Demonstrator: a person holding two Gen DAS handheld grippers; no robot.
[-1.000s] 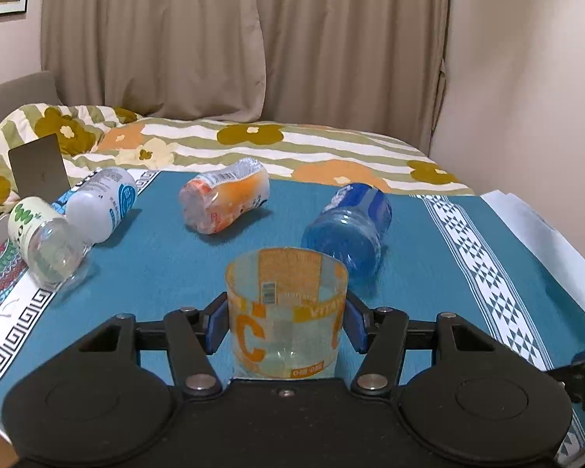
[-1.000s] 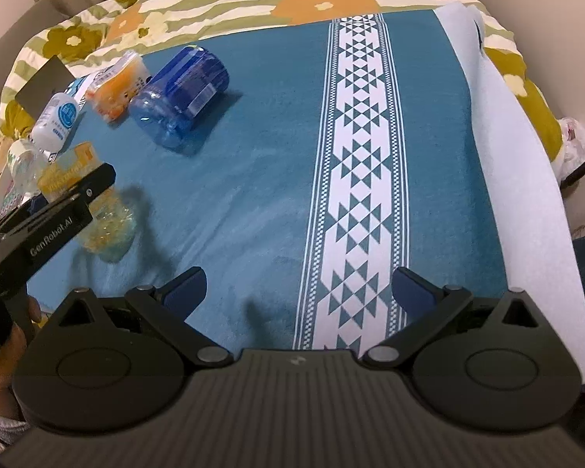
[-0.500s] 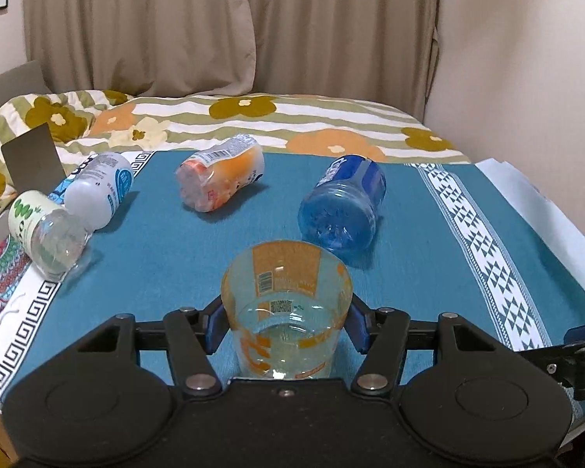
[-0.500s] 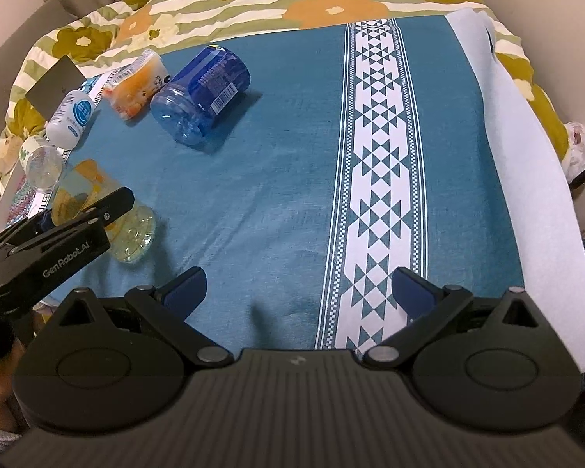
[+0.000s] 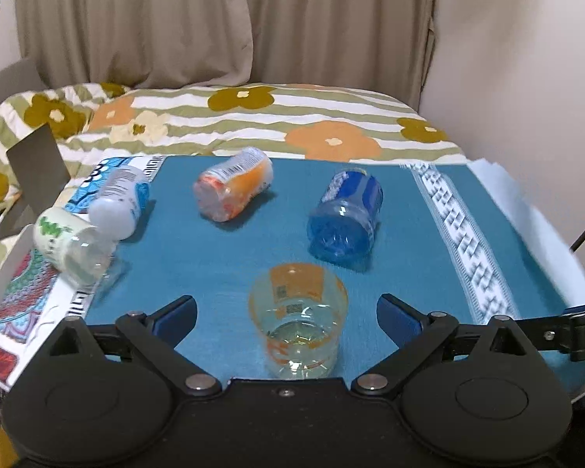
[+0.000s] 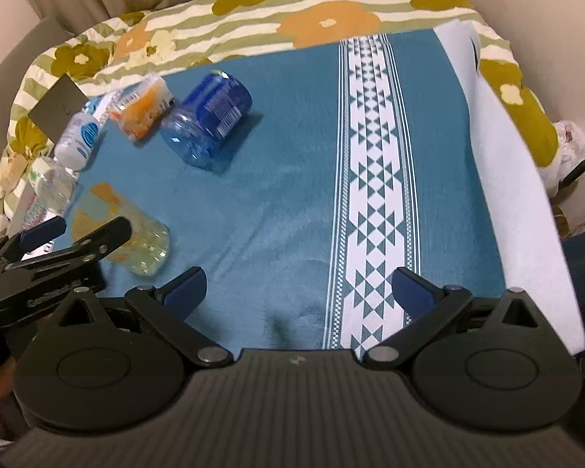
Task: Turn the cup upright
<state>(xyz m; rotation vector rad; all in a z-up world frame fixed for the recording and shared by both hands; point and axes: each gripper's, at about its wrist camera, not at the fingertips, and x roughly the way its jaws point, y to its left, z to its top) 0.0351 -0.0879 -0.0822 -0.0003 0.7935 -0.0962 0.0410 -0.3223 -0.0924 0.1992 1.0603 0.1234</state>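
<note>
A clear plastic cup with orange print point(image 5: 298, 318) stands upright on the teal cloth point(image 5: 214, 265), mouth up. My left gripper point(image 5: 286, 316) is open, its blue pads apart on either side of the cup and not touching it. The cup also shows in the right wrist view point(image 6: 136, 240), partly behind the left gripper's finger point(image 6: 93, 243). My right gripper point(image 6: 298, 292) is open and empty, low over the cloth to the right of the cup.
A blue cup point(image 5: 347, 220), an orange cup point(image 5: 234, 189), a white-blue cup point(image 5: 119, 202) and a green-print cup point(image 5: 72, 243) lie on their sides beyond. A dark card point(image 5: 35, 169) stands far left. A floral blanket point(image 5: 292, 124) lies behind.
My left gripper was shut on the cup; its jaws have opened and let it go, and the cup now stands on the cloth. The right gripper has stayed open.
</note>
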